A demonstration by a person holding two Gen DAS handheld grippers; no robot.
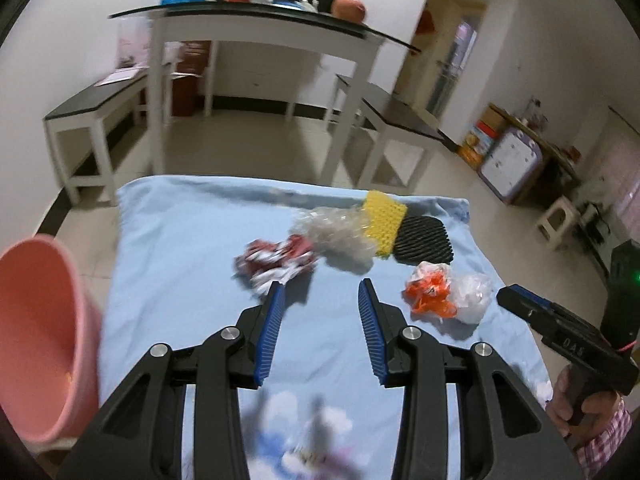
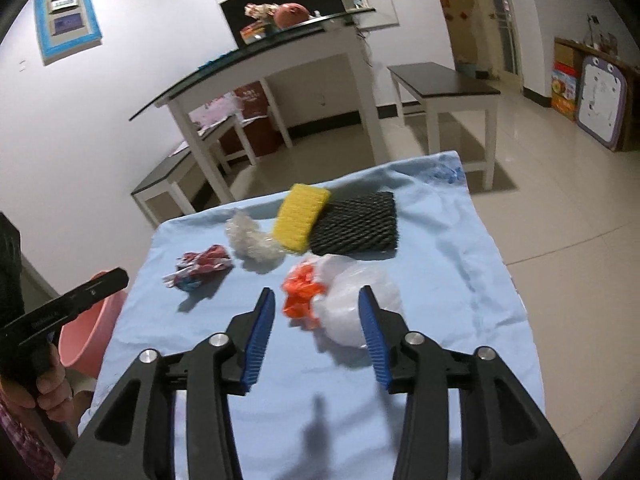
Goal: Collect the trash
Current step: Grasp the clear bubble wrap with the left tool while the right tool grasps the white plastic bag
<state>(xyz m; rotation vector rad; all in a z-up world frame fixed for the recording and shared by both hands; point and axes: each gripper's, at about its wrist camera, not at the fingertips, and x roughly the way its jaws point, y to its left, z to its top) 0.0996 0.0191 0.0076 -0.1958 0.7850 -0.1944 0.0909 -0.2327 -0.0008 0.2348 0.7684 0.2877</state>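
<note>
A light blue cloth-covered table (image 2: 460, 248) carries everything, and places here are given from its middle. Off its left edge, below table level, stands a round pink plastic bucket (image 1: 44, 336), presumably the bin for the trash. Toward the far side lie a black ribbed foam net sleeve (image 2: 356, 224) and, touching it on the left, a yellow foam net sleeve (image 2: 300, 216); just left of those sits a crumpled clear plastic wad (image 2: 252, 240). Nearer and left of middle is a crumpled red-and-white wrapper (image 1: 276, 260); right of middle lies a white plastic bag knotted with an orange one (image 2: 332, 300), its long axis running left to right.

The right gripper (image 2: 318, 304) hovers with jaws partly apart and empty, the orange-and-white bag directly ahead between the fingertips' line, so this hand is clearly the nearer to it. The left gripper (image 1: 320, 292) is likewise half open and empty, the red-and-white wrapper just ahead and left of its left fingertip
</note>
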